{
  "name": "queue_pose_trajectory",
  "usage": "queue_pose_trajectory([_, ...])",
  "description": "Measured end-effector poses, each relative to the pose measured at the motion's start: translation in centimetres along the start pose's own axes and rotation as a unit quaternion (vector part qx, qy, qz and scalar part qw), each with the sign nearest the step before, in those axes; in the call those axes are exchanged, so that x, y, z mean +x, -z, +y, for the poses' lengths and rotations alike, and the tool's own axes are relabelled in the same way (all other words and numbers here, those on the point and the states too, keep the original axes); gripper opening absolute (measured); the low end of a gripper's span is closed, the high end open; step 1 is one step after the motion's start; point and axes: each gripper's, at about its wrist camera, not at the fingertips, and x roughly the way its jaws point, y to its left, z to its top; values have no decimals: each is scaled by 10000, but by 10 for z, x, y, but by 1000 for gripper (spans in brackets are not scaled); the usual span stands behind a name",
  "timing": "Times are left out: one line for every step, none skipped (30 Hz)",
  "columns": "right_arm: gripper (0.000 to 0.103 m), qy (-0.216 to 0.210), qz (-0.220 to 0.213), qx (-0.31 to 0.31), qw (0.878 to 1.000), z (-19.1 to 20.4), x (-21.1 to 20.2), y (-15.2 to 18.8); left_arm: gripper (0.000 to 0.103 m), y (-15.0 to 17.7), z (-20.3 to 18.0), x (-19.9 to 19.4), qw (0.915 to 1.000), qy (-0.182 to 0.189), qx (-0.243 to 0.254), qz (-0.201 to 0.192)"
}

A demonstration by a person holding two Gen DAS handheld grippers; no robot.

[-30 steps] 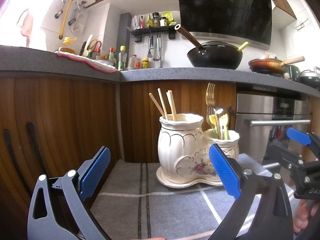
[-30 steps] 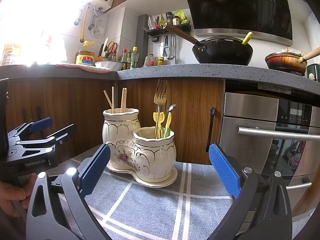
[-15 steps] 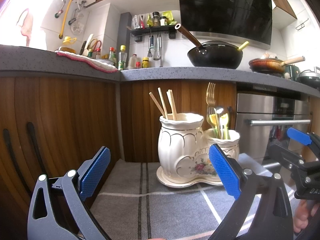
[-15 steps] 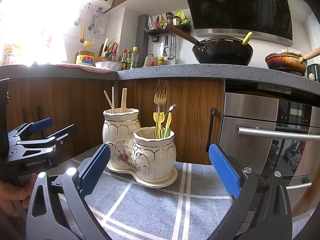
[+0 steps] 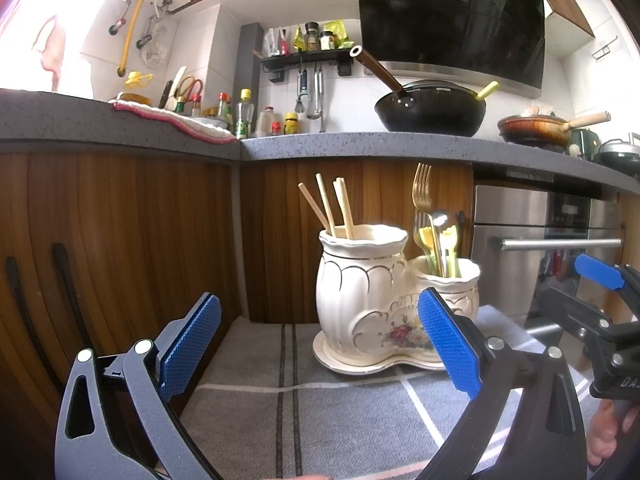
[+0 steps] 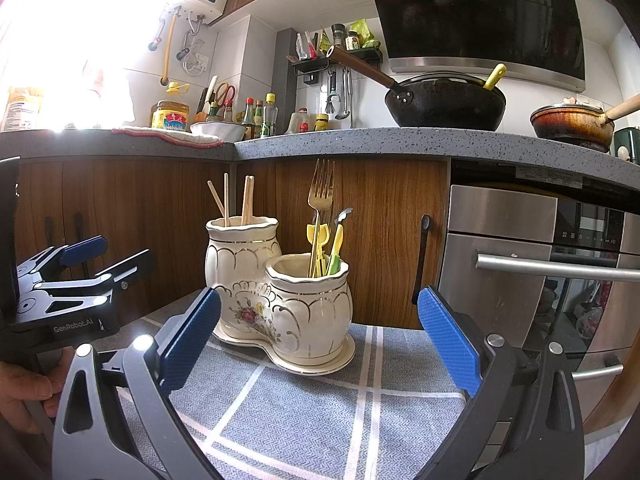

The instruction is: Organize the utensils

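Observation:
A cream ceramic double utensil holder point(image 5: 362, 300) point(image 6: 276, 300) stands on a grey checked cloth point(image 5: 320, 408) point(image 6: 304, 412). Its taller pot holds wooden chopsticks point(image 5: 332, 208) point(image 6: 236, 202). Its shorter pot holds a gold fork point(image 5: 423, 192) point(image 6: 320, 192), a spoon and yellow-green utensils point(image 6: 335, 248). My left gripper point(image 5: 320, 344) is open and empty, a little short of the holder. My right gripper point(image 6: 320, 340) is open and empty too, facing the shorter pot. Each gripper shows at the edge of the other's view: the right gripper point(image 5: 600, 312) and the left gripper point(image 6: 76, 276).
Wooden cabinet doors point(image 5: 120, 240) rise directly behind the cloth, under a grey counter point(image 6: 360, 140). A steel oven with a bar handle point(image 6: 556, 270) stands at right. A black wok point(image 5: 430, 110) and a pan point(image 6: 572, 124) sit on the counter. A hand point(image 6: 22, 392) grips the left gripper's handle.

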Motion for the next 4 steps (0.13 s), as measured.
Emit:
queue_pose_trajectory([97, 1, -1, 1, 10000, 0, 0, 0, 98, 0, 0, 0, 10000, 1, 0, 0])
queue_pose_trajectory([97, 1, 0, 1, 10000, 0, 0, 0, 98, 0, 0, 0, 10000, 2, 0, 9])
queue_pose_trajectory([97, 1, 4, 2, 10000, 0, 0, 0, 98, 0, 0, 0, 10000, 1, 1, 4])
queue_pose_trajectory([97, 0, 4, 3, 10000, 0, 0, 0, 98, 0, 0, 0, 10000, 2, 0, 2])
